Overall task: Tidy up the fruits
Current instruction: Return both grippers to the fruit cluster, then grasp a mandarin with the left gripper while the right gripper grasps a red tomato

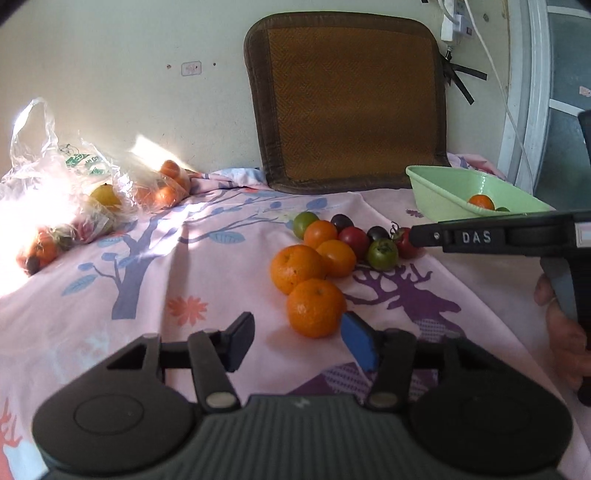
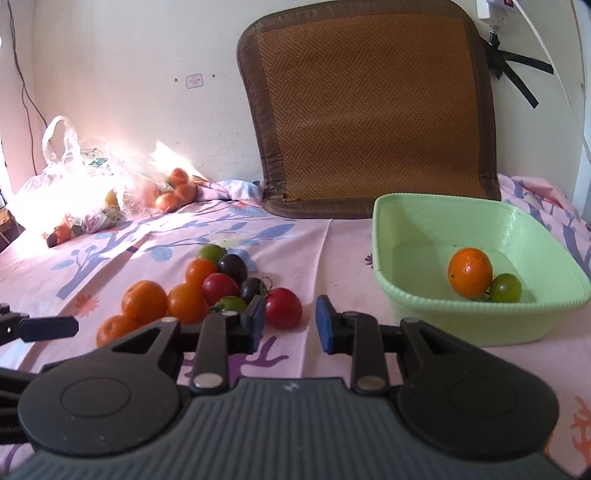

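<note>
A pile of oranges and small tomatoes lies on the pink cloth. In the left wrist view my left gripper [image 1: 299, 338] is open and empty, just short of the nearest orange [image 1: 316, 308]. In the right wrist view my right gripper [image 2: 290, 325] is open and empty, with a red tomato [image 2: 283, 308] just beyond its left finger. A green basin [image 2: 424, 221] to the right holds an orange [image 2: 470, 272] and a green tomato [image 2: 505, 288]. The basin also shows in the left wrist view [image 1: 436, 184], behind the right gripper's body [image 1: 498, 236].
Clear plastic bags with more fruit [image 1: 74, 206] lie at the far left in bright sunlight. A brown woven cushion [image 1: 351, 99] leans on the wall behind. A white power strip and cables [image 1: 458, 22] hang at the upper right.
</note>
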{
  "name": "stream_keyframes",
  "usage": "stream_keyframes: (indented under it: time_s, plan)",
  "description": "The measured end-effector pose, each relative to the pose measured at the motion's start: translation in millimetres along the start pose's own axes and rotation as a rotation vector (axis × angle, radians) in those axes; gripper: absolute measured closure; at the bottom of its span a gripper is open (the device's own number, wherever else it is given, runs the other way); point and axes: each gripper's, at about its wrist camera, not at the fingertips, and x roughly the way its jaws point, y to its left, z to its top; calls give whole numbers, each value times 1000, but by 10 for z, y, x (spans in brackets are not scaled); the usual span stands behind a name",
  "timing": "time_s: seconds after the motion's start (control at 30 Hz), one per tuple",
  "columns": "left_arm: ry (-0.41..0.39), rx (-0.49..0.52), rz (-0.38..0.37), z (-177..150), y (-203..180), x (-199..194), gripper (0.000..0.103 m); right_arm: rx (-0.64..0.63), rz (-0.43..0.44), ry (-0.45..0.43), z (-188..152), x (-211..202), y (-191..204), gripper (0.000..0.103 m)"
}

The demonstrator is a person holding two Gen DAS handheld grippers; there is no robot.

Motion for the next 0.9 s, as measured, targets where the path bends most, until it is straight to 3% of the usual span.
stream_keyframes:
  time_s: [0.17, 0.3, 0.4, 0.6, 0.73, 0.9]
  plan:
    - [10, -13, -22, 3, 8, 65, 53, 27, 47, 27, 41, 130, -11, 70]
    - [10, -14, -53, 19, -14, 115, 68, 43, 64, 85, 29, 254, 2, 68]
    - [5, -27, -61, 15, 1, 113, 69, 51, 63, 84, 28, 227, 0, 73]
    - [-6, -54, -129, -125, -59, -143, 69, 32, 51, 19, -149, -227, 13, 73]
    - [-21, -18, -209, -192, -299, -302, 69, -15, 13, -15, -420, -663, 18, 73]
    - [4, 51, -283, -268, -672, -319, 69, 26, -57, -23, -682, -1004, -139, 73]
